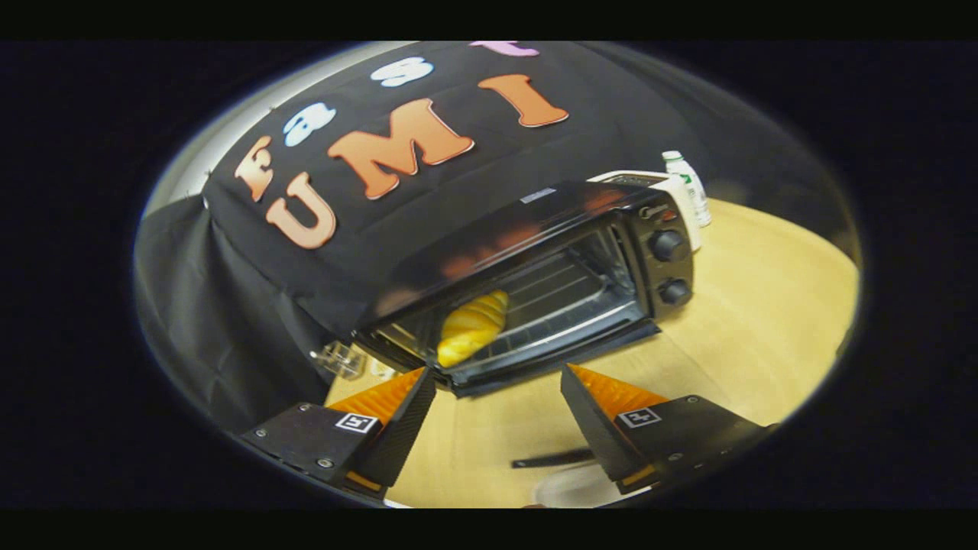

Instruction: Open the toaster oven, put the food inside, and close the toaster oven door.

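Toaster oven [535,283] door down, bread [472,328] on the rack inside, gripper [498,397] empty.

Gripper view: fingers spread wide, holding nothing, tilted, tips just short of the lowered door [550,359]. Bread lies ahead of them, toward the oven's left side. Oven sits on the tabletop [764,321] near its back edge; bottle [691,191] at the far corner behind it.

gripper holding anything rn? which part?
Nothing held. The gripper is open, fingers apart with bare table between them; the bread sits inside the toaster oven just ahead.
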Tool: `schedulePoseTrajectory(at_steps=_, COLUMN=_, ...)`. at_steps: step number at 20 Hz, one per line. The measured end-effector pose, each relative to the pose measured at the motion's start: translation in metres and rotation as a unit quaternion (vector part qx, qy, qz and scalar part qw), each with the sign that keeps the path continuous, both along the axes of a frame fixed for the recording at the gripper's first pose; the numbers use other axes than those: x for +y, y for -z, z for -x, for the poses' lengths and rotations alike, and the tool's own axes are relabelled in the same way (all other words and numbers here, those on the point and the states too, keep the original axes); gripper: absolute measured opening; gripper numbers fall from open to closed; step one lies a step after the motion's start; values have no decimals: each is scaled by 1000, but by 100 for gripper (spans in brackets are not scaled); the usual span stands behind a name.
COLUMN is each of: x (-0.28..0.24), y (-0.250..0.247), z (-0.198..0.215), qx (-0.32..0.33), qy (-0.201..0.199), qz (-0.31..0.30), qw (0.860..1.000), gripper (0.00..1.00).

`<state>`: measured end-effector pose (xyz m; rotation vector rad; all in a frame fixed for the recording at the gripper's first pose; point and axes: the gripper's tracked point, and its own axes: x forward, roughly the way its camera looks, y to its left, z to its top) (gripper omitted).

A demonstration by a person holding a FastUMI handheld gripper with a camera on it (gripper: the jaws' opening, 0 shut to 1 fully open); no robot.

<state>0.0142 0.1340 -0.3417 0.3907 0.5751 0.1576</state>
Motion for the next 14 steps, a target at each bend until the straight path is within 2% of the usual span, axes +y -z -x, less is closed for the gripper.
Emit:
schedulePoseTrajectory(at_steps=7, x=-24, y=35, z=59, qx=41, qy=-23, qz=109, qw=993, gripper=98)
schedulePoseTrajectory(at_steps=12, x=-36, y=70, z=84, qx=80, qy=-51, qz=192, qw=977, gripper=99)
schedulePoseTrajectory(at_steps=14, x=-34, y=87, z=86, qx=95, qy=-59, qz=206, qw=972, gripper=99)
